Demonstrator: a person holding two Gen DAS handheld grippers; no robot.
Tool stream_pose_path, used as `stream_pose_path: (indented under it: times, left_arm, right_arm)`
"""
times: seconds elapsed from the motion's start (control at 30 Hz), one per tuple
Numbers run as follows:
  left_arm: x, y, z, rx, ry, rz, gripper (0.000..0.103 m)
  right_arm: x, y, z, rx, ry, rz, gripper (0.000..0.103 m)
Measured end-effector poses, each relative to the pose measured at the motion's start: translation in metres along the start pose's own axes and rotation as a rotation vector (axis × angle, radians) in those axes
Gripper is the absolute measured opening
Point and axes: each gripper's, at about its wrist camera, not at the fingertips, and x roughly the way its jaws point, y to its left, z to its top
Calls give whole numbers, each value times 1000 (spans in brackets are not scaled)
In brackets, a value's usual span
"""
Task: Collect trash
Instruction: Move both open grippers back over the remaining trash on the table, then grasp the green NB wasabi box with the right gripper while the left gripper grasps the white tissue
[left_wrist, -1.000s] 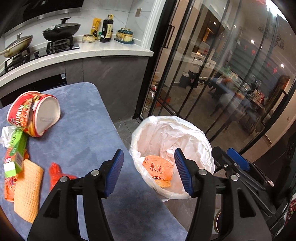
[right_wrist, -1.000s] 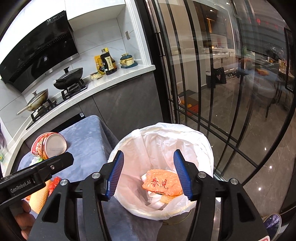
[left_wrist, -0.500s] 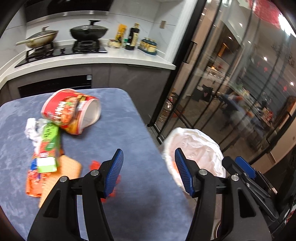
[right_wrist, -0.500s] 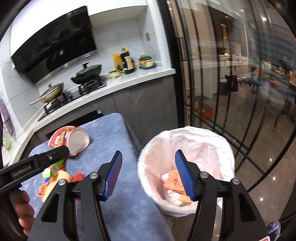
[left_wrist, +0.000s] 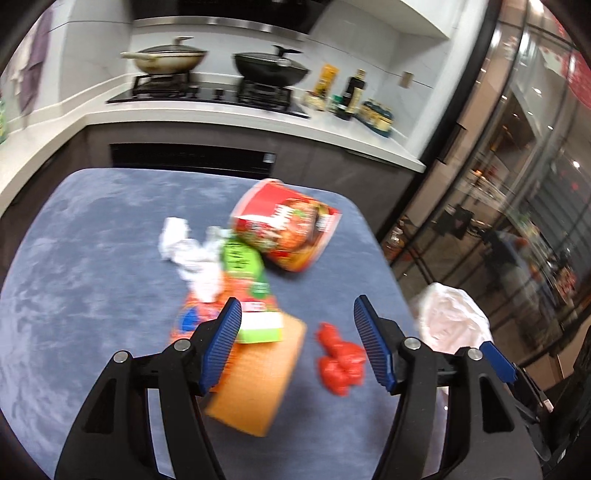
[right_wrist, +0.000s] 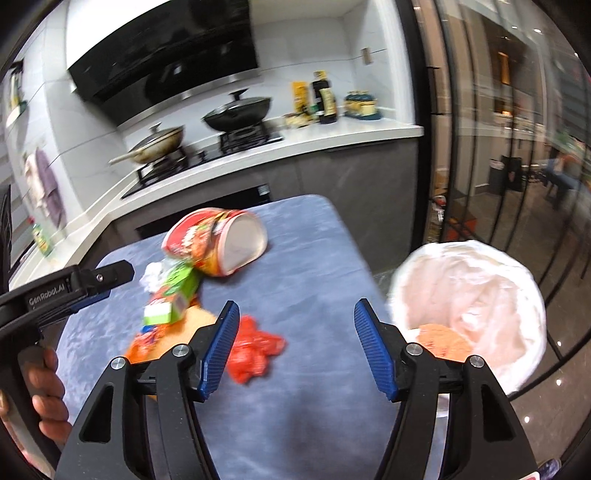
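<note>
The left gripper (left_wrist: 297, 341) hung over the blue-grey velvety table (left_wrist: 92, 266), its empty jaws opening above the flat orange wrapper (left_wrist: 258, 384) and crumpled red plastic scrap (left_wrist: 338, 363). The right gripper (right_wrist: 291, 347), likewise empty and opening, hovered just right of that scrap (right_wrist: 256, 350), the white-lined trash bin (right_wrist: 476, 295) beside the table's edge.

"GenRobot.AI" in white on black body of left gripper (right_wrist: 92, 282); other print blurred, unreadable.

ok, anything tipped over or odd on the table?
Yes: the red noodle cup lies on its side on the blue table, its open mouth facing the bin, its base against the pile of wrappers. Nothing looks spilled.
</note>
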Motion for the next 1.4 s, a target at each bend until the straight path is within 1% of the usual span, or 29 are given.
stream_pose_path:
  times: [0.07,0.17,0.23,0.3,0.33,0.47,0.57,0.63,0.7,0.9,1.07,1.13,1.17,1.2,1.23,1.27,1.37,1.4]
  left_arm:
    - [-3,16,0,-10,-6,30,60]
    - [-5,38,0,-23,-19,85,67]
    - [-7,50,0,-26,-27,113,68]
    - [-7,62,0,-30,-29,146,72]
    - [-7,67,0,-32,-30,158,72]
    - [-3,91,2,-63,-21,182,76]
    - [2,105,4,-88,-14,198,77]
    - [5,112,6,-100,-10,204,77]
    - [9,120,8,-111,-7,209,79]
    - [18,132,13,-119,-6,226,82]
    - [29,139,14,-127,6,227,83]
    - [32,140,13,-129,8,225,83]
    - [33,140,14,-129,9,225,83]
    - [35,140,14,-129,11,227,83]
    - [37,140,14,-128,14,228,84]
    - [38,140,14,-129,16,228,85]
    - [41,138,14,-128,18,225,87]
    - [43,136,15,-125,20,224,87]
  right_arm:
    - [7,17,-1,-16,17,26,63]
    - [17,38,-4,-42,38,54,62]
    - [26,55,-6,-63,53,72,63]
    - [35,70,-7,-85,68,87,63]
    - [39,75,-8,-93,75,92,63]
    - [57,98,-9,-122,101,118,63]
    - [73,113,-8,-134,122,138,63]
    - [83,122,-9,-142,133,146,63]
    - [92,130,-9,-150,142,153,63]
    - [121,150,-8,-178,165,162,62]
    - [138,156,-6,-189,180,157,62]
    - [144,156,-5,-187,187,157,61]
    - [146,156,-5,-188,190,157,58]
    - [149,157,-5,-192,194,157,52]
    - [151,157,-6,-197,199,156,49]
    - [152,157,-7,-202,203,154,42]
    - [153,155,-10,-212,206,134,38]
    - [151,153,-11,-207,205,140,38]
